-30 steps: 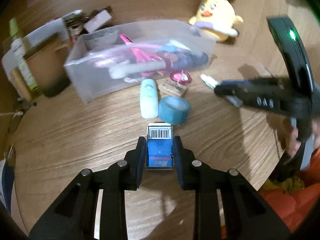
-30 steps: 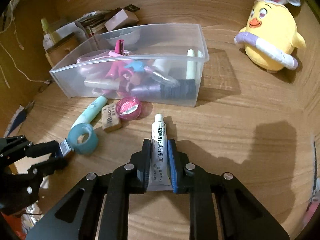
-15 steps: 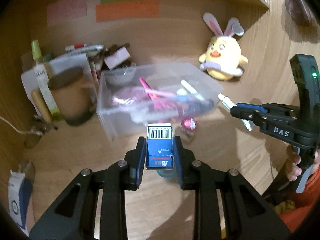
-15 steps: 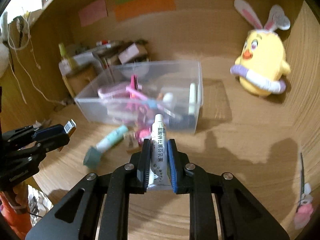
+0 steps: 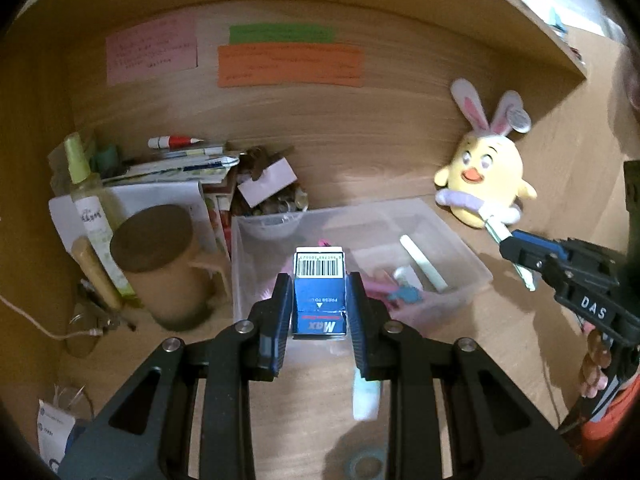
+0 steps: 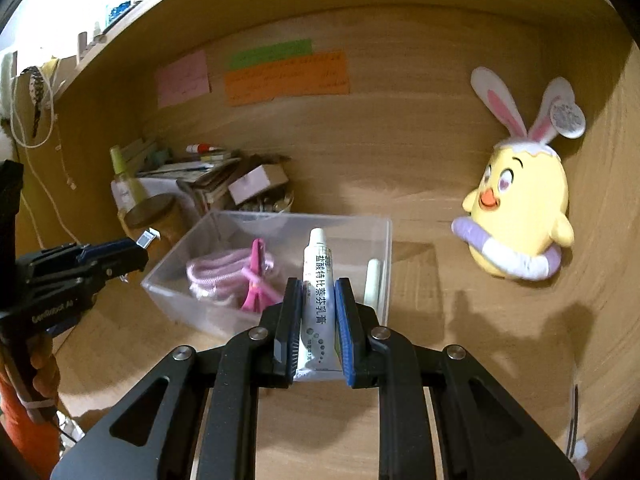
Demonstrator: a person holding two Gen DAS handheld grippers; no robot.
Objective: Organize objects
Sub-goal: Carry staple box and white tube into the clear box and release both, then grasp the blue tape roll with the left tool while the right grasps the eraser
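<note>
My left gripper (image 5: 319,280) is shut on a small blue box (image 5: 319,298) with a barcode end, held above the desk in front of a clear plastic bin (image 5: 472,270). My right gripper (image 6: 317,286) is shut on a white ointment tube (image 6: 317,292), raised before the same bin (image 6: 384,240), which holds pink hair items (image 6: 256,272) and a white stick (image 6: 373,280). Each gripper shows in the other's view: the right gripper (image 5: 506,246) off to the right, the left gripper (image 6: 145,239) at the left. A pale tube (image 5: 366,398) and a blue tape roll (image 5: 363,466) lie on the desk below.
A yellow plush chick (image 6: 520,220) with rabbit ears leans at the back right. A brown lidded mug (image 5: 160,264), a spray bottle (image 5: 86,196) and piled papers and boxes (image 5: 180,164) crowd the back left. Coloured notes (image 5: 288,64) hang on the back wall. A hand (image 5: 596,368) holds the right gripper.
Both grippers have risen from the desk with their objects held, and their views tilted up to the back wall. The bin now sits lower in view; the loose items dropped below the left fingers.
</note>
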